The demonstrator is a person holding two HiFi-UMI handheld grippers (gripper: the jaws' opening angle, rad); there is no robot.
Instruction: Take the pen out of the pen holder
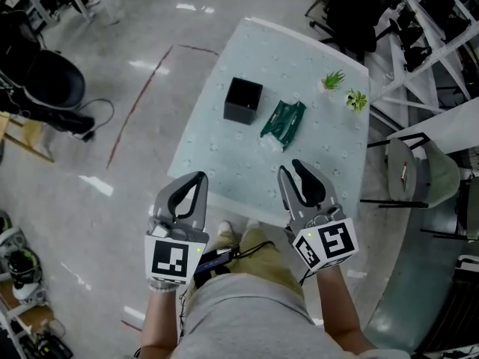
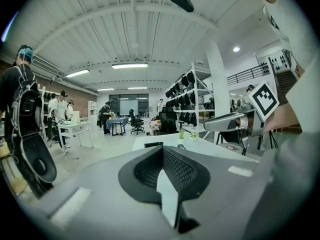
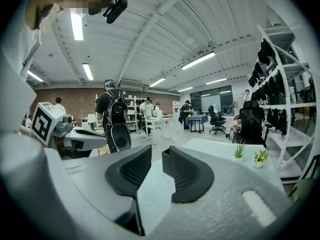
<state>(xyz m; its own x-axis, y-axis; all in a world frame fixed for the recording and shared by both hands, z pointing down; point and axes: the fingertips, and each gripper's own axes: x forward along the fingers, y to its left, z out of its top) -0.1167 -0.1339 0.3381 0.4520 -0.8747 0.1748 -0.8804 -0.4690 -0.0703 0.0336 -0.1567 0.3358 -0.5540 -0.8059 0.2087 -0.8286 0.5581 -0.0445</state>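
A black square pen holder (image 1: 243, 100) stands on the pale table (image 1: 224, 163); from above I see no pen in it. A green pouch (image 1: 284, 120) lies just to its right. Both grippers hover at the table's near edge, well short of the holder. My left gripper (image 1: 199, 179) has its jaws together with nothing between them. My right gripper (image 1: 290, 167) shows a narrow gap between its jaws and holds nothing. In the left gripper view the shut left gripper (image 2: 162, 150) points at the distant pen holder (image 2: 153, 144). In the right gripper view a strip of table shows through the right gripper (image 3: 156, 155).
Two small potted plants (image 1: 331, 80) (image 1: 356, 99) stand at the table's far right corner, also seen as plants (image 3: 239, 150) in the right gripper view. A chair (image 1: 408, 172) sits right of the table, a black office chair (image 1: 52, 81) at left. People stand at distant desks.
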